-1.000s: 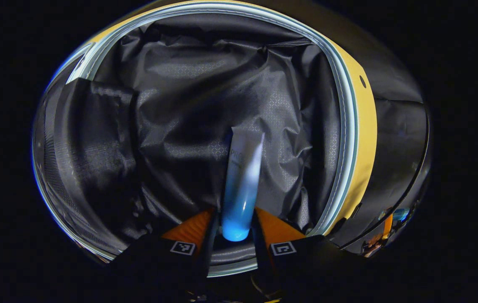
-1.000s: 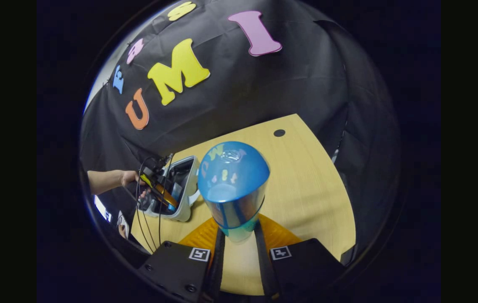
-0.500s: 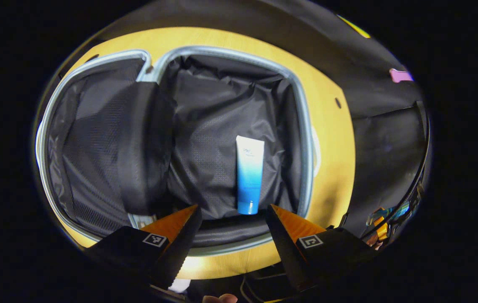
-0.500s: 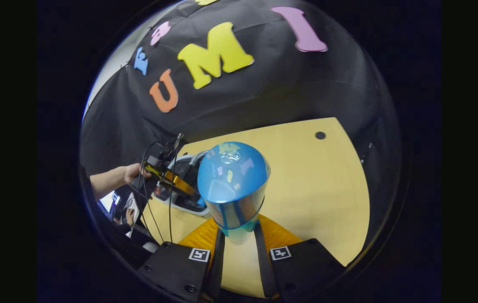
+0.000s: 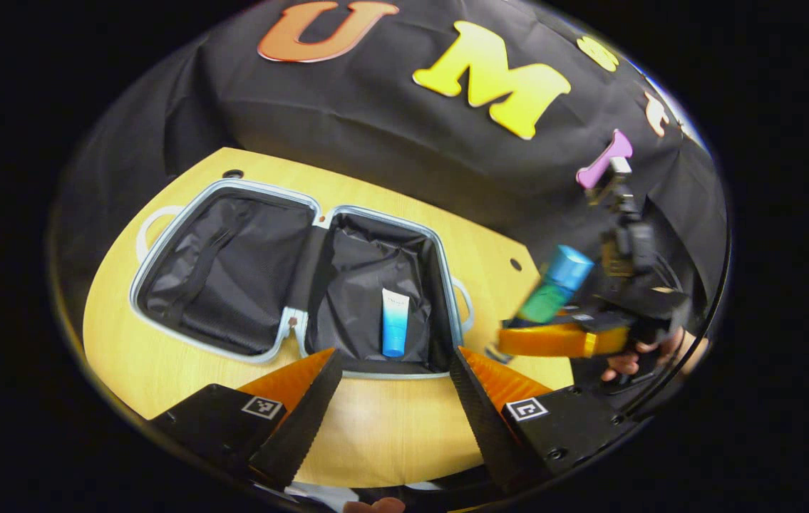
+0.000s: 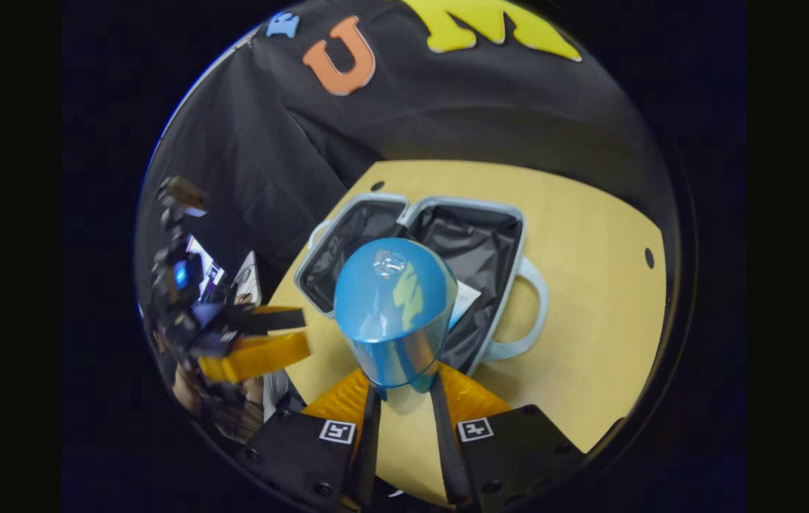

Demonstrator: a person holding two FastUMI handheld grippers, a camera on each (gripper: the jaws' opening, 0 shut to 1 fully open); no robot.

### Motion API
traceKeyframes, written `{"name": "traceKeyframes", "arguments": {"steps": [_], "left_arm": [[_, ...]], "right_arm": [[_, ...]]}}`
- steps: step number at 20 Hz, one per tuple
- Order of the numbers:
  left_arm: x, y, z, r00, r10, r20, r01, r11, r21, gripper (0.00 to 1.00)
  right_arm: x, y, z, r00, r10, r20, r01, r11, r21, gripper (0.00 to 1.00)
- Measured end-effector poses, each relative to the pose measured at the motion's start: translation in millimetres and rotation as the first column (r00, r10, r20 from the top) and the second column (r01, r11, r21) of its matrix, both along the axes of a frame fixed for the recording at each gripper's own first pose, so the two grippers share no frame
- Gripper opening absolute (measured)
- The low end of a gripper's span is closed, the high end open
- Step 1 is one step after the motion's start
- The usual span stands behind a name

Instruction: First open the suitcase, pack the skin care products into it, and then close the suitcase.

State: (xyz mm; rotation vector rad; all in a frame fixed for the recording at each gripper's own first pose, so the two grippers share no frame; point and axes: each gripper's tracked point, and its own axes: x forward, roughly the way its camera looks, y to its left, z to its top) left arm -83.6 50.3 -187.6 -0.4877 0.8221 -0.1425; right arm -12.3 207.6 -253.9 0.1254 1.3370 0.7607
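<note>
The small light-blue suitcase (image 5: 269,191) lies open on the wooden table (image 5: 390,427), both black-lined halves facing up. A white-and-blue tube (image 5: 395,323) rests in its right half. My left gripper (image 5: 393,399) hangs open above the table's near edge, well back from the case, with nothing between its fingers. In the right gripper view, my right gripper (image 6: 404,399) is shut on a bottle with a blue cap (image 6: 393,306), held above the near side of the suitcase (image 6: 468,203). The bottle (image 5: 554,285) also appears at the right of the left gripper view.
The suitcase has a loop handle (image 6: 532,313) on its near side. A hand (image 5: 625,363) holds the right gripper at the table's right edge. The left gripper (image 6: 254,349) hovers off the table's left edge. Bare table (image 6: 589,285) lies right of the case.
My left gripper opened, left the tube in the suitcase's right half, and pulled up and back. My right gripper carried the bottle toward and over the suitcase.
</note>
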Motion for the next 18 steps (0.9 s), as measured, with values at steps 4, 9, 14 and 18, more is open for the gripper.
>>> {"name": "traceKeyframes", "arguments": {"steps": [4, 9, 14, 18], "left_arm": [[-50, 21, -7, 0.999, 0.051, -0.018, -0.051, 0.999, -0.006, 0.98], [-77, 39, 0, 0.994, 0.107, -0.019, -0.108, 0.992, -0.06, 0.98], [-76, 64, 4, 0.991, 0.135, -0.013, -0.135, 0.99, -0.039, 0.98], [-70, 77, 9, 0.988, 0.152, 0.001, -0.152, 0.988, -0.04, 0.98]], "right_arm": [[8, 24, -48, 0.967, -0.082, -0.242, 0.053, 0.991, -0.124, 0.35], [19, 23, -100, 0.929, -0.199, -0.311, 0.097, 0.944, -0.314, 0.35], [23, 21, -114, 0.893, -0.344, -0.29, 0.215, 0.892, -0.397, 0.33], [25, 21, -125, 0.888, -0.404, -0.22, 0.285, 0.859, -0.426, 0.35]]}}
